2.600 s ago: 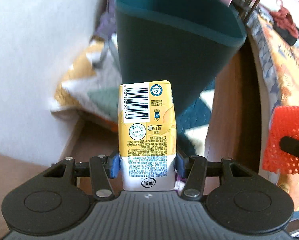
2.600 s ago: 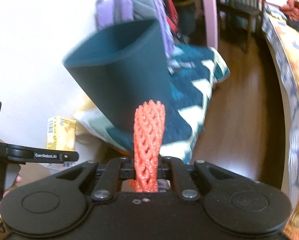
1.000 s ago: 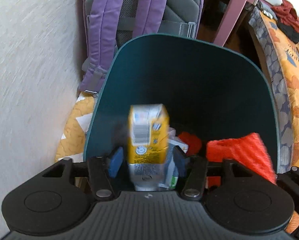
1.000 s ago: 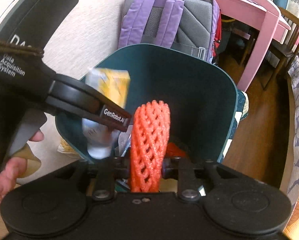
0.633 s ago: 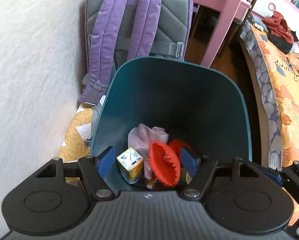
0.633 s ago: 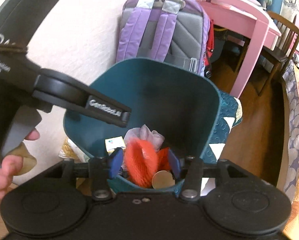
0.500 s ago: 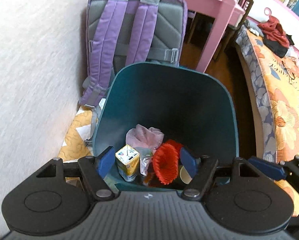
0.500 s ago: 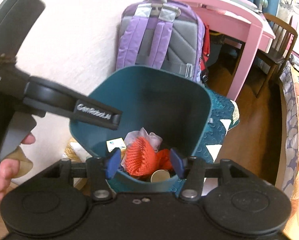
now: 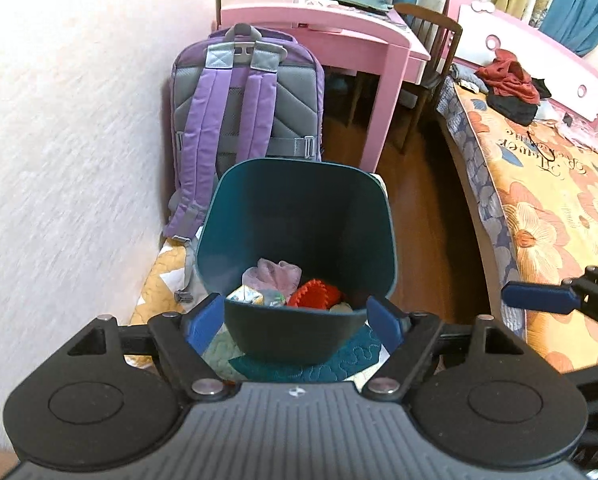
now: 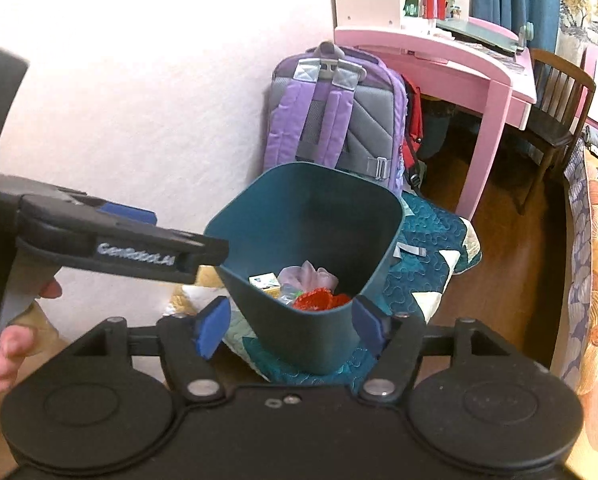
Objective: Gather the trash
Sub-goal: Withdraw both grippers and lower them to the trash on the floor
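Quilted mat [image 9: 291,364] | teal bin [image 9: 299,208]: yellow carton [image 9: 246,295], red net [image 9: 317,293], possibly tissue [image 9: 275,272] | left gripper [image 9: 295,320], right gripper [image 10: 293,324]: wide apart, empty

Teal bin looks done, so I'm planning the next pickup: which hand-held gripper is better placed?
Neither clearly: left hand-held gripper and right hand-held gripper both hang open and empty above the teal bin; no loose trash shows.

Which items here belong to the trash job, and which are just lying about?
Job:
- teal bin
- yellow carton in the bin
- red foam net in the bin
- left gripper and right gripper, both open and empty

Lying about:
- purple backpack
- pink desk
- wooden chair
- quilted mat
- clothes on the bed
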`<state>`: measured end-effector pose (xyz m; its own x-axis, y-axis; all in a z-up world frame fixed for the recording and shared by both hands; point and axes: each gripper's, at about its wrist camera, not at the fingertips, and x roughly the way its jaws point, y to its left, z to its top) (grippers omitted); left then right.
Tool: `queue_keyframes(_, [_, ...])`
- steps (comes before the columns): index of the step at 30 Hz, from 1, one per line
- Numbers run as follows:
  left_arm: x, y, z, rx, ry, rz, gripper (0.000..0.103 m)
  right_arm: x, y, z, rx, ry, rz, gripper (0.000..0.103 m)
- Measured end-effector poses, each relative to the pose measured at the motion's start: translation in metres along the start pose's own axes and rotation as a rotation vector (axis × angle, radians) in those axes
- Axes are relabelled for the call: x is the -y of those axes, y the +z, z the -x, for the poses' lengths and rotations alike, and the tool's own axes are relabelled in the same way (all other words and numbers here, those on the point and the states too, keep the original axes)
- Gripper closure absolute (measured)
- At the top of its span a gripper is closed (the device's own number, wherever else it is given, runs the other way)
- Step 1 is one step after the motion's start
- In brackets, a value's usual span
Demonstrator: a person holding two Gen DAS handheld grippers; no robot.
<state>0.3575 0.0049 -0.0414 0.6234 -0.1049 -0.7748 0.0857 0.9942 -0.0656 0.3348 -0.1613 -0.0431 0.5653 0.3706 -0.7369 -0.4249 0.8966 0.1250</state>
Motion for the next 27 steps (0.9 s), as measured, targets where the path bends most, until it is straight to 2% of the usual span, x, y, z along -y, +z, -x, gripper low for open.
queue_keyframes(7, [0.011, -0.040, 0.033, 0.015, 0.002, 0.001, 0.022, 0.004, -0.026, 0.040, 0.020, 0.028, -0.009, 0.026])
queue_keyframes(14, [0.008, -0.085, 0.030, -0.019, -0.002, 0.034, 0.021, 0.014, -0.072, 0.055, 0.028, 0.020, -0.025, 0.015])
queue_keyframes(17, [0.005, -0.106, 0.013, -0.046, -0.012, 0.043, 0.020, 0.021, -0.096, 0.048, 0.016, 0.005, -0.030, 0.012])
queue_keyframes(21, [0.004, -0.140, -0.022, -0.086, -0.039, 0.047, 0.002, 0.037, -0.141, 0.023, -0.029, -0.007, -0.090, 0.012])
queue_keyframes(27, [0.009, -0.209, -0.097, -0.166, -0.052, 0.045, 0.002, 0.060, -0.215, -0.039, -0.137, -0.024, -0.164, 0.012])
